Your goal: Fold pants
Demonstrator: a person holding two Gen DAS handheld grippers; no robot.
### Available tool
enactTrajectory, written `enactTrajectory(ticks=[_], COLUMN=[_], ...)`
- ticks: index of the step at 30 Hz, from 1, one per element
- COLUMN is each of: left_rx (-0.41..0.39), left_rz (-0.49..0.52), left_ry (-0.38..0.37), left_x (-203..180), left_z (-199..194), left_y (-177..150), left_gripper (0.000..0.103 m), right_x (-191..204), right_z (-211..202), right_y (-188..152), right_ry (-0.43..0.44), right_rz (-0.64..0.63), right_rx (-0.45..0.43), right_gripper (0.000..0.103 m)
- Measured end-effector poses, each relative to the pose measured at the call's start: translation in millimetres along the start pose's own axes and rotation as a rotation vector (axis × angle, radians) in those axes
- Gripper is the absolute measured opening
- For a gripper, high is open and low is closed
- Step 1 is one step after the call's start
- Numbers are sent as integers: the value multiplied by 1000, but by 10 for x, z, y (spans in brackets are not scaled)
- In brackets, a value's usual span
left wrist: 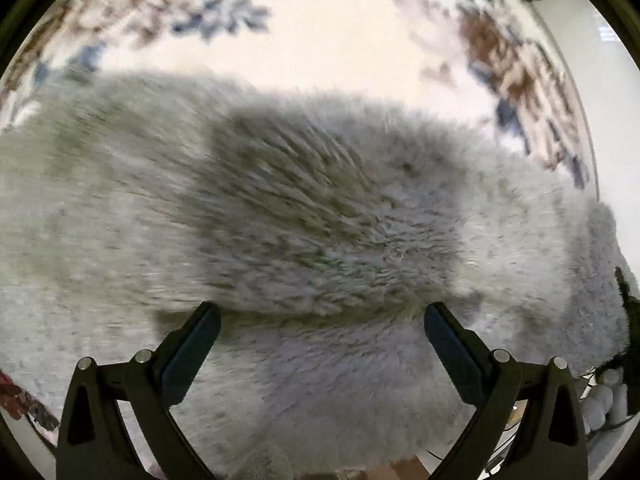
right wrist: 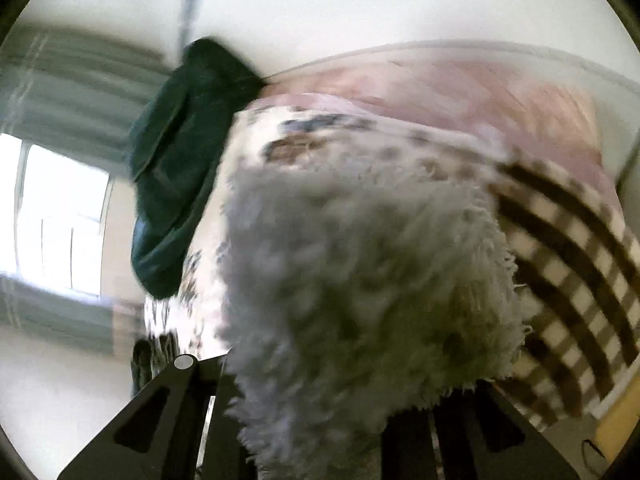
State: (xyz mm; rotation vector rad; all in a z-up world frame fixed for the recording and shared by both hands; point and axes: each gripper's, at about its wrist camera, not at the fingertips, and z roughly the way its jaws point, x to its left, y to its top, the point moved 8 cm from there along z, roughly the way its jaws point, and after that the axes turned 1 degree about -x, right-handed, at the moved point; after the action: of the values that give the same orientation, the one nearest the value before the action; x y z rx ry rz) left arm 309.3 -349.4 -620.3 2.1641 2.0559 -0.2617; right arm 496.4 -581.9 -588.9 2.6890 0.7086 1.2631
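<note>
Fluffy grey fleece pants (left wrist: 304,208) on the patterned bedspread (left wrist: 340,40): soft, light, floppy. My left gripper (left wrist: 322,322) gapes wide above them; my right gripper (right wrist: 320,420) clamps a bunched edge, best held at hems.

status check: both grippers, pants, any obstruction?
Left gripper open, hovering over fluffy grey pants. Right gripper shut on pants, lifting a bunch. Dark green garment lies nearby on bed, apart.
</note>
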Motion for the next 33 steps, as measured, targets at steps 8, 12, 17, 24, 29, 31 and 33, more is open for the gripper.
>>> enactTrajectory(ticks=[8,12,17,24,29,31,33], left_rx=[-161,-192,-204,-223,-266,-285,-273], left_rz=[-83,-177,-272,-371,-308,-252,-185], left_ry=[4,23,86,89,12,-43,-90], left_x=[895,1648,2440,3104,2900,2639,2320], left_z=[-849,-1137,-1295,-1499,-1670,-1707,-1639], left_y=[71,11,-94,-258,-48,81,201], left_gripper=[103,103,103,103,103,103,103], right_x=[1661,2066,2161,2381,2496,2386,2161], right_z=[130,544,1149,1021,594,462,383], right_y=[-949,-2035,-3425,-4580,-4304,-4031,-3674], right_ry=[30,41,-45,-69,-33,-80,-152], right_rz=[-395,-557,-765,-1001,-920,-845,-763], right_rx=[92,228,435,656,635,601,553], right_gripper=[18,18,20,84,87,87,87])
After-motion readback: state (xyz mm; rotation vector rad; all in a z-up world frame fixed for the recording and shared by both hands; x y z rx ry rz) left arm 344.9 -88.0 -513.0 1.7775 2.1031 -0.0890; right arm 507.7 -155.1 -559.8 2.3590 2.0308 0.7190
